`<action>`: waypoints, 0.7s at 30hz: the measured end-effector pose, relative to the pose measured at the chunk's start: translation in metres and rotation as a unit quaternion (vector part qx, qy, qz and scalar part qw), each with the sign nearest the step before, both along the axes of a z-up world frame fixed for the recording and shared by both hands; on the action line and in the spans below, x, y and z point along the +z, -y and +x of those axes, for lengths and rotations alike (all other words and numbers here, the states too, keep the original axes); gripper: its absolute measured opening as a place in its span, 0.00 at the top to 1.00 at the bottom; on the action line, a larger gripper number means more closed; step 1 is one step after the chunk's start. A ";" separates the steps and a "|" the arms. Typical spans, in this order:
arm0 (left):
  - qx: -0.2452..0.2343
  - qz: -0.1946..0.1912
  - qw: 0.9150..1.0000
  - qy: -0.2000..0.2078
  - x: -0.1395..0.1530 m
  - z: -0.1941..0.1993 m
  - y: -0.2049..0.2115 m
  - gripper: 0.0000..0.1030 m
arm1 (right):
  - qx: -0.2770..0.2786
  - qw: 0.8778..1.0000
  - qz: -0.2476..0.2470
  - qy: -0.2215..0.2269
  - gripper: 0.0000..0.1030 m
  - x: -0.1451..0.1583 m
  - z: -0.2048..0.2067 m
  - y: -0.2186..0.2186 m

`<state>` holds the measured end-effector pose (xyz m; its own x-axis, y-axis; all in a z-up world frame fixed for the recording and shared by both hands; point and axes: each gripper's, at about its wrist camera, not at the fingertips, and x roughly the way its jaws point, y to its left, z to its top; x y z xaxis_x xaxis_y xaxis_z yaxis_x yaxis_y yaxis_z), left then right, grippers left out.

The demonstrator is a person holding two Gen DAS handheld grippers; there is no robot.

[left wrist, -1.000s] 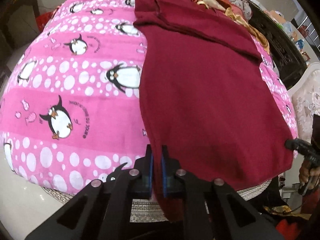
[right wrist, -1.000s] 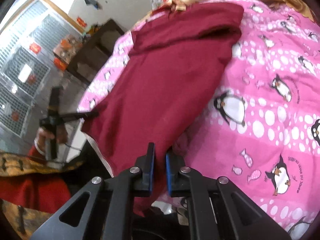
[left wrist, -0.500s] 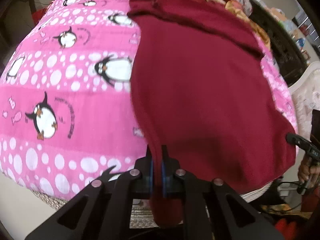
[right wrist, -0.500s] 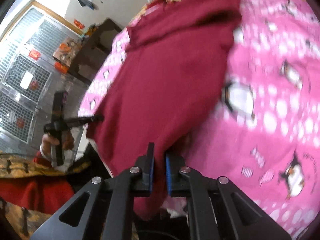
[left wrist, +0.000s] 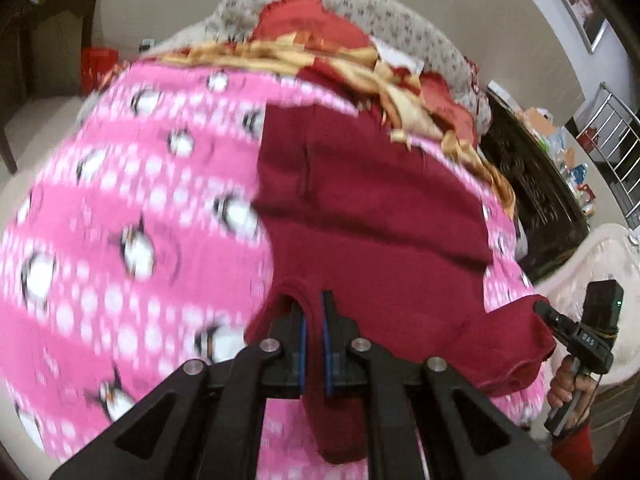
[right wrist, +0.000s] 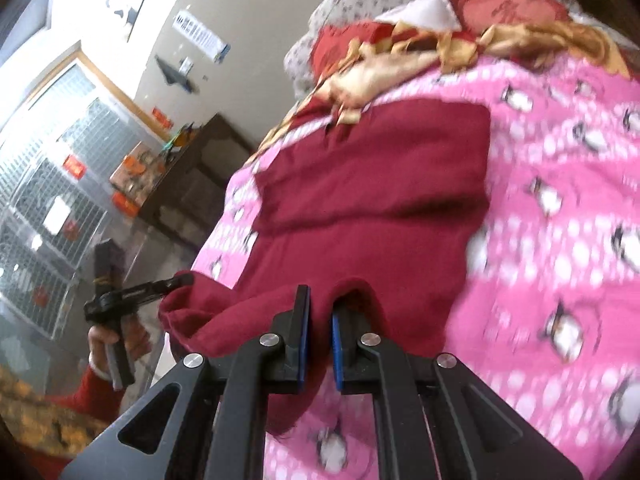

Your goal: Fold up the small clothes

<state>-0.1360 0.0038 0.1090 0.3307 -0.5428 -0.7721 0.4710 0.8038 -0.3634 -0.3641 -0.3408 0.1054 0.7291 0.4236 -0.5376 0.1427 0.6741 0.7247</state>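
- Left claw (left wrist: 313, 334) and right claw (right wrist: 320, 338): each clamped on a near corner of the maroon garment (left wrist: 372, 208).
- Garment: frame centre, on the penguin blanket (left wrist: 120, 208); far end already doubled.
- Remaining, by judgement: carry the lifted hem over and lay it down.

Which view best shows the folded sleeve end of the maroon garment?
The left wrist view: the maroon garment shows its far folded band and a seam line, less blurred. The right wrist view shows the same band, softer. In both, the jaws of each gripper pinch its near edge.
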 end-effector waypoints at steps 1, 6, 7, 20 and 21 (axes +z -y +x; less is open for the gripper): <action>0.004 0.002 1.000 0.009 0.003 0.007 0.006 0.94 | -0.010 1.000 -0.001 0.003 0.77 0.001 0.005 0.007; 0.011 0.007 0.999 0.037 0.012 0.040 0.035 0.94 | -0.058 0.998 0.022 0.014 0.77 -0.002 0.033 0.040; 0.012 0.009 0.999 0.043 0.013 0.047 0.043 0.94 | -0.062 0.998 0.015 0.010 0.77 -0.003 0.040 0.043; 0.030 0.024 0.998 0.051 0.010 0.099 0.082 0.94 | -0.073 0.997 -0.008 -0.001 0.77 -0.007 0.090 0.078; 0.030 0.025 0.998 0.051 0.010 0.101 0.083 0.94 | -0.073 0.997 -0.008 -0.001 0.77 -0.007 0.092 0.079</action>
<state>-0.0350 -0.0793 0.1190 0.4407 -0.4805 -0.7583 0.4535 0.8481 -0.2738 -0.2723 -0.4202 0.0983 0.7812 0.3035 -0.5456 0.2428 0.6574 0.7133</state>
